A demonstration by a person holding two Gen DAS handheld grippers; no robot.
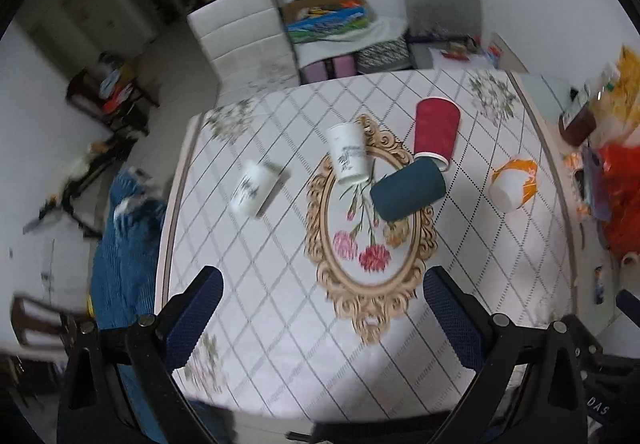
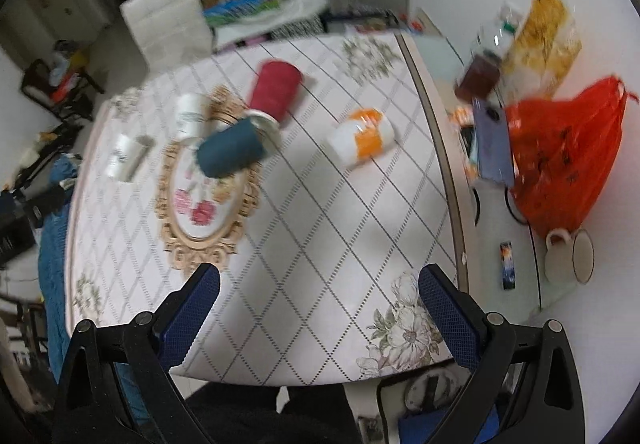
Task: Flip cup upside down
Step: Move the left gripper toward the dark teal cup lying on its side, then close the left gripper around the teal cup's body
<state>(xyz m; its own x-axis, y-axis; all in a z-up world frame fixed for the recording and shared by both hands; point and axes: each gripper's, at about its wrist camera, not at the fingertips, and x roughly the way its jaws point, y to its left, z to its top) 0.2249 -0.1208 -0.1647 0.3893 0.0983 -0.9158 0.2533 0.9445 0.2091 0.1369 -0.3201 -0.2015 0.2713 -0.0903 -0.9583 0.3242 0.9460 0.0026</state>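
Several paper cups are on the patterned tablecloth [image 1: 280, 284]. A red cup [image 1: 436, 129] [image 2: 276, 87] and a dark teal cup [image 1: 408, 187] [image 2: 232, 153] lie on their sides, touching. A white printed cup [image 1: 347, 153] [image 2: 191, 117] is near them. Another white printed cup [image 1: 253, 187] [image 2: 122, 155] is at the left. An orange and white cup [image 1: 514, 183] [image 2: 362, 137] lies at the right. My left gripper [image 1: 322, 280] is open and empty above the near table. My right gripper [image 2: 318, 278] is open and empty too.
A red plastic bag [image 2: 564, 155], a dark jar [image 2: 478, 77], a yellow bag [image 2: 540, 39] and a cream mug [image 2: 568, 256] sit on the glass side table at the right. A white chair [image 1: 244, 35] and a grey chair [image 1: 442, 1] stand beyond the table. Blue cloth [image 1: 124, 244] hangs at the left.
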